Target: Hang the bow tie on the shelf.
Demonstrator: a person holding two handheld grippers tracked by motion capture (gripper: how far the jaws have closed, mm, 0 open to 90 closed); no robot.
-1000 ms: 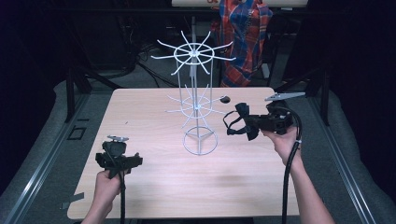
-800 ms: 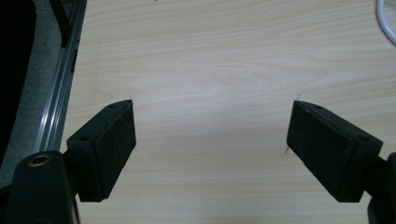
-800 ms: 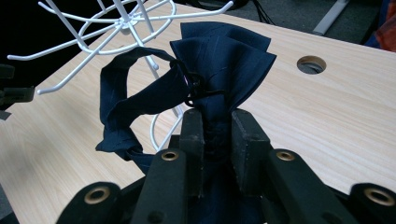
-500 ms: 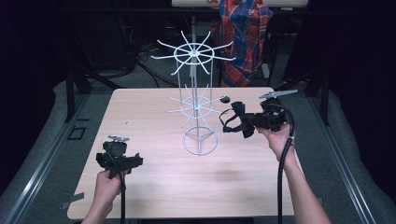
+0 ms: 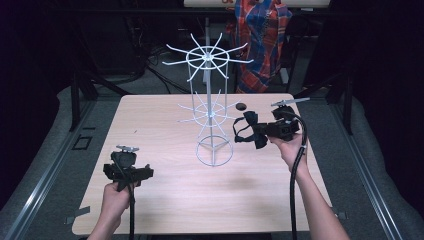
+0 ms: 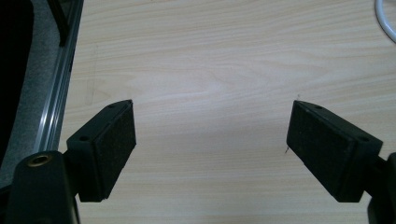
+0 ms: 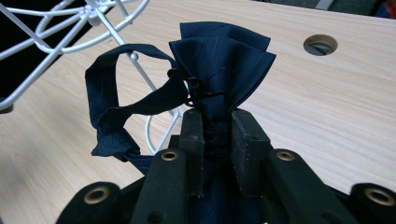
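A white wire rack (image 5: 210, 107) with radiating hooks stands near the middle of the wooden table (image 5: 165, 190). My right gripper (image 5: 260, 134) is shut on a dark navy bow tie (image 5: 248, 131) and holds it in the air just right of the rack's lower hooks. In the right gripper view the bow tie (image 7: 219, 60) is pinched between the jaws at my right gripper (image 7: 215, 122), its strap loop (image 7: 109, 105) hanging beside a rack hook (image 7: 135, 58). My left gripper (image 5: 126, 169) hovers at the table's front left; in its own view my left gripper (image 6: 212, 140) is open over bare wood.
A round hole (image 5: 241, 106) is cut in the table behind the rack. A plaid cloth (image 5: 260, 40) hangs beyond the far edge. A metal rail (image 5: 45, 175) runs along the table's left side, with dark floor around.
My right gripper has moved left and slightly down with the bow tie, closer to the rack's lower hooks. The left gripper has stayed in place.
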